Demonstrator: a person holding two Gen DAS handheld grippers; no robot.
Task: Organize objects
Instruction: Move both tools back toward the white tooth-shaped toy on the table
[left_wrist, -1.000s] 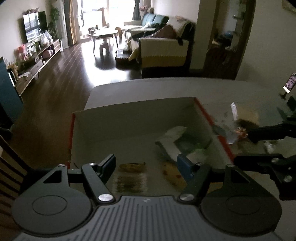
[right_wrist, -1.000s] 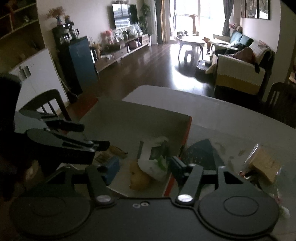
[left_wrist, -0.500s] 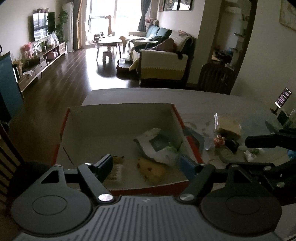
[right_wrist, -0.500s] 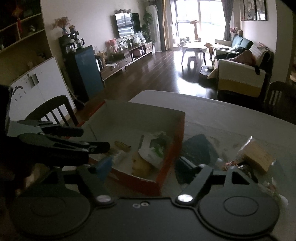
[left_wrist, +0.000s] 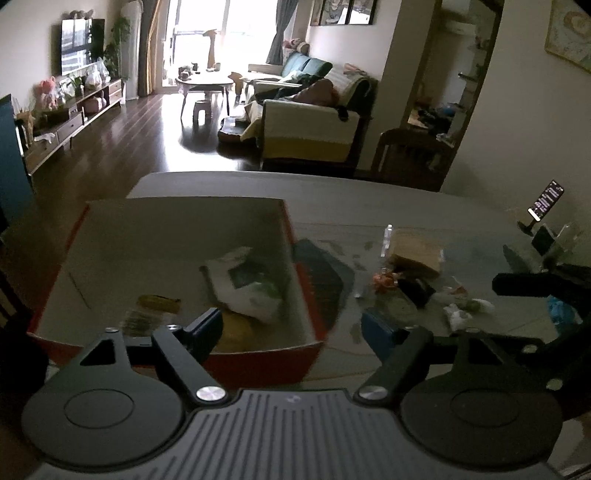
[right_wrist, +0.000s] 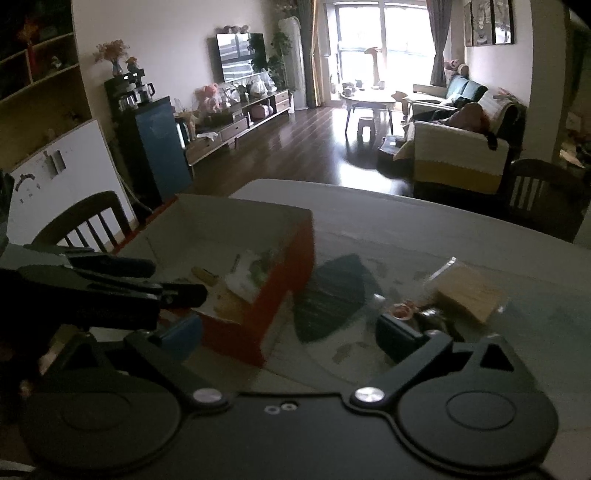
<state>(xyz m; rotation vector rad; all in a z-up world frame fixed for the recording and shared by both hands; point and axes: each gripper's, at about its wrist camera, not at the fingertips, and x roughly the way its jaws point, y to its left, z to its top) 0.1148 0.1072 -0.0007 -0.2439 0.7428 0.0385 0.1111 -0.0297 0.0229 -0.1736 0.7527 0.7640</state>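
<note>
A red cardboard box (left_wrist: 295, 236) (right_wrist: 291, 258) with a grey inside stands on the table's left part. In it lie a white packet (left_wrist: 243, 284), a small yellow item (left_wrist: 159, 302) and a yellowish lump (left_wrist: 236, 328). My left gripper (left_wrist: 291, 328) is open, held back over the box's near right corner, and holds nothing. My right gripper (right_wrist: 290, 332) is open and bare, low over the table just right of the box. To the right lie a tan block in clear wrap (left_wrist: 417, 251) (right_wrist: 469, 291), a small red item (left_wrist: 384, 280) (right_wrist: 402, 310) and white scraps (left_wrist: 461, 310).
A dark mat (left_wrist: 325, 280) (right_wrist: 332, 291) lies flat beside the box's right wall. A phone on a stand (left_wrist: 546, 199) is at the far right. A wooden chair (right_wrist: 85, 225) stands left of the table and another chair (right_wrist: 543, 199) behind it.
Both grippers have drawn back and up from the box. The left one, earlier over the box's inside, now sits at its near right corner. The right one has shifted right.
</note>
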